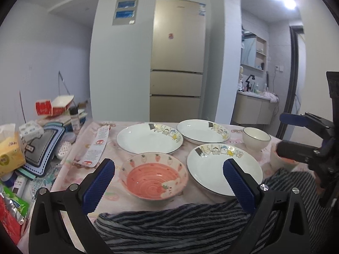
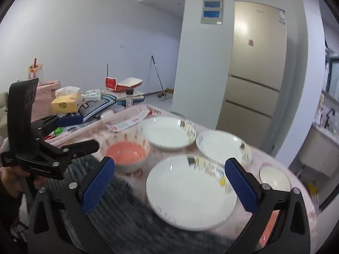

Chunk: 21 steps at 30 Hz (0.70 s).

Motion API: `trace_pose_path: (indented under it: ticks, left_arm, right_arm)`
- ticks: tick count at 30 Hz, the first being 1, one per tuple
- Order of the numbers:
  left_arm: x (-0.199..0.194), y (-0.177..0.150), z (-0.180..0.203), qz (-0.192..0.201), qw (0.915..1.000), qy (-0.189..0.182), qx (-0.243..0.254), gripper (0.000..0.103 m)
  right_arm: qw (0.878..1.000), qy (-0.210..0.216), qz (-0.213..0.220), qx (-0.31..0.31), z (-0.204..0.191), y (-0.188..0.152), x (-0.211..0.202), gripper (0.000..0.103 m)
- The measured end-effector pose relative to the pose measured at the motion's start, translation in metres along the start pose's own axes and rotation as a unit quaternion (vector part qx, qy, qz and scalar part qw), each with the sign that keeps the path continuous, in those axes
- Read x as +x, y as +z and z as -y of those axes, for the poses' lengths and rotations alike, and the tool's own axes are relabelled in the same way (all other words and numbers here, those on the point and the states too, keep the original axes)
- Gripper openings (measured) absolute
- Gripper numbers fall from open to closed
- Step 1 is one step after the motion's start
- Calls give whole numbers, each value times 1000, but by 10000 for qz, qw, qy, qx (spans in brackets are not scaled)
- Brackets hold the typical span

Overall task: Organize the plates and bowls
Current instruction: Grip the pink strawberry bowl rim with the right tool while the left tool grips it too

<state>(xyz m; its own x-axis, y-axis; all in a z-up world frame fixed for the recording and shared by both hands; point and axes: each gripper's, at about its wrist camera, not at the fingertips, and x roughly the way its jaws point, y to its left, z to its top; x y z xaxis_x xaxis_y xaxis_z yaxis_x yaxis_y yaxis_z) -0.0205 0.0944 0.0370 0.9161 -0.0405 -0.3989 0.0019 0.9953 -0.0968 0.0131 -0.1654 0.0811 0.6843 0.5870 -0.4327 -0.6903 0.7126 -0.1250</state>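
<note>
Three white plates with cartoon rims lie on the pink tablecloth: one far left [image 1: 148, 140], one far right [image 1: 201, 131], one near right [image 1: 222, 169]. A pink carrot-pattern bowl [image 1: 153, 175] sits in front of my open, empty left gripper [image 1: 169, 170]. A small cream bowl [image 1: 255, 138] stands at the right. My right gripper shows from the side in the left wrist view [image 1: 296, 150], over a second pink bowl [image 1: 279, 160]. In the right wrist view my right gripper [image 2: 169, 169] is open and empty above the near plate [image 2: 190, 192]. The pink bowl [image 2: 125, 153] and cream bowl [image 2: 274, 176] flank it.
A striped grey cloth [image 1: 169, 226] covers the table's near edge. Clutter fills the left side: tissue box [image 1: 10, 152], red boxes [image 1: 53, 105], spice jar [image 1: 74, 117], a blue-edged pouch [image 1: 42, 148]. A gold fridge [image 1: 178, 63] stands behind the table.
</note>
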Motion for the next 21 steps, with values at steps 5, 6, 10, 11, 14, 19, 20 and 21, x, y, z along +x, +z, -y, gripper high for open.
trace_pose_path:
  ticks: [5,6,10,11,14,19,20,21]
  left_arm:
    - [26,12,-28,-525,9977,-78,-425,103]
    - [32,13,-33,-618,9967,-59,-517,103]
    - [60,10,-55,-1000,9896,-70,-1030,102]
    - [66,7,-59,-1081,9874,-62,-1156,101]
    - [82,-1,-65,-1292,9828,-45,-1321,95]
    - [101,-13,-71,-1526,9769,-40,-1496,80]
    - [105,-17,-72,-1578,9757,-35,-1522,77]
    - [108,-19,-72,-1617,9747,-38,-1544,75]
  right_arm:
    - [9993,318,-161,136,2,23,44,103]
    - [9990,346,-258,135,2,25,55,103]
    - [9941,729,-773,228,-2,30,103,95]
    - [9929,742,-898,244,-4,30,117,93]
    - [9861,914,-1329,390,-5,24,154,80]
    - [9720,1243,-1862,709,0,7,197,51]
    - [9689,1327,-1938,777,1,5,202,40]
    - [9658,1392,-2025,824,1,2,207,38]
